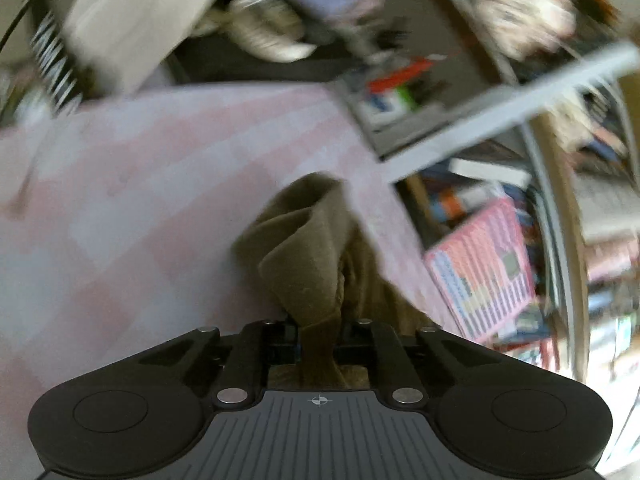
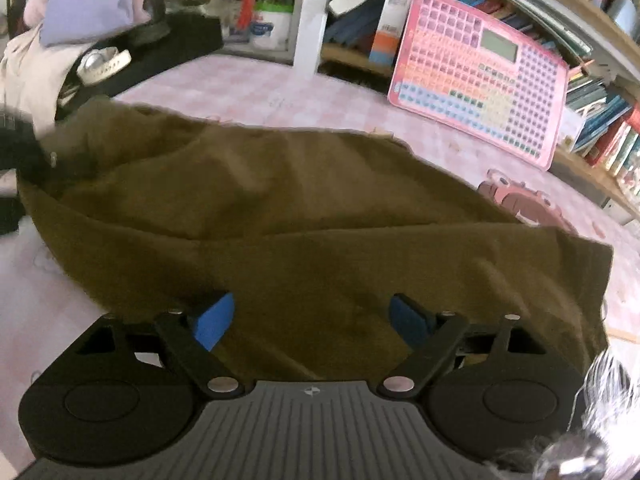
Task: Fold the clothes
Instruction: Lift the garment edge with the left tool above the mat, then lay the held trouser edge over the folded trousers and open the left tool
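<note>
Lying spread across the pink checked tablecloth, the olive-brown garment runs from about nine o'clock to three o'clock in our right wrist view, with a fold line crossing its near half, so one layer already sits over another. Our left gripper is closed tight on a bunched corner of that cloth, which rises in a twisted peak toward twelve o'clock; we judge it is held so to carry the edge over or pull it taut. Our right gripper stands wide apart just above the near hem, blue pads at either side with nothing between them, placed, we think, either to take the hem or having let it go; we cannot tell which. Around the garment, the cloth covers a table in a cluttered room. A pink keyboard toy leans at one o'clock against shelves of books, a white post rises at twelve o'clock, and a pot of pens stands beside it. The left view is blurred by motion.
</note>
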`<state>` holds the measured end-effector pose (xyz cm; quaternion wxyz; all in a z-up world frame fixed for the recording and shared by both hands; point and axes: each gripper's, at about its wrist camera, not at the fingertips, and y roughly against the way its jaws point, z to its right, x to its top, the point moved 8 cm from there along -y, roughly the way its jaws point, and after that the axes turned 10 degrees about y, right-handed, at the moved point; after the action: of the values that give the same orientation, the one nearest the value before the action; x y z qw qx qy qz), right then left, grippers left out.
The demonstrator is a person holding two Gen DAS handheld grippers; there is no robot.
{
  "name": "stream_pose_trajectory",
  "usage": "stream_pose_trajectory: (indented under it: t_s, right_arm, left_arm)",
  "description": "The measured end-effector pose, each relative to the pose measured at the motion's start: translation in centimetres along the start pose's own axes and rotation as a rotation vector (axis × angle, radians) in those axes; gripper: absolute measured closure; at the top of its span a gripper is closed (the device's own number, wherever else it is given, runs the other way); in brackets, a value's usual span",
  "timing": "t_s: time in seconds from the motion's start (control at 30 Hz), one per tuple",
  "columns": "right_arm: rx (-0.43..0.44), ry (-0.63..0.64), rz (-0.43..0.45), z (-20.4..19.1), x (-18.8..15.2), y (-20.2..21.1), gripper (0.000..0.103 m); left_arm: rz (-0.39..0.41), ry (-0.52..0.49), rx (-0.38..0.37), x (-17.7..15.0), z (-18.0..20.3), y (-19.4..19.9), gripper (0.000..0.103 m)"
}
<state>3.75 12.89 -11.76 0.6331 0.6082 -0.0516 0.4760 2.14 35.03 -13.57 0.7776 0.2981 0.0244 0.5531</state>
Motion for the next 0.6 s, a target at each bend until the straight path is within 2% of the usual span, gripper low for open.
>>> stream_pose_trajectory:
  t_s: [0.17,0.3,0.37,0.47,0.53,0.57,0.6]
  right_arm:
    - [0.045,-0.009,0.006,0.0,0.2,-0.3,0.019]
    - [0.122,-0.041,0.039,0.7,0.4,0.3,0.019]
    - [0.141,-0.078,0.057,2.5,-0.3,1.5,0.019]
    - [0.169,-0.134,0.084,5.2,-1.4,3.2,0.019]
    - [0.176,-0.157,0.069,7.3,-3.2,4.0,0.019]
    - [0.180,-0.169,0.061,8.3,-4.2,4.4,0.019]
    - [0.183,-0.181,0.053,9.3,-5.1,4.8,0.019]
  left_arm:
    - [0.044,-0.372,-0.027,-2.1,7.6,1.5,0.093]
    - [0.074,-0.678,0.045,-5.5,12.3,1.4,0.092]
    - [0.082,-0.811,0.092,-7.5,14.0,1.1,0.092]
    - [0.077,-0.948,0.156,-10.3,15.8,0.1,0.090]
    - [0.056,-1.016,0.193,-12.3,16.5,-0.9,0.085]
    - [0.035,-1.047,0.214,-13.4,16.6,-1.5,0.073]
    - [-0.001,-1.072,0.240,-14.7,16.4,-2.4,0.055]
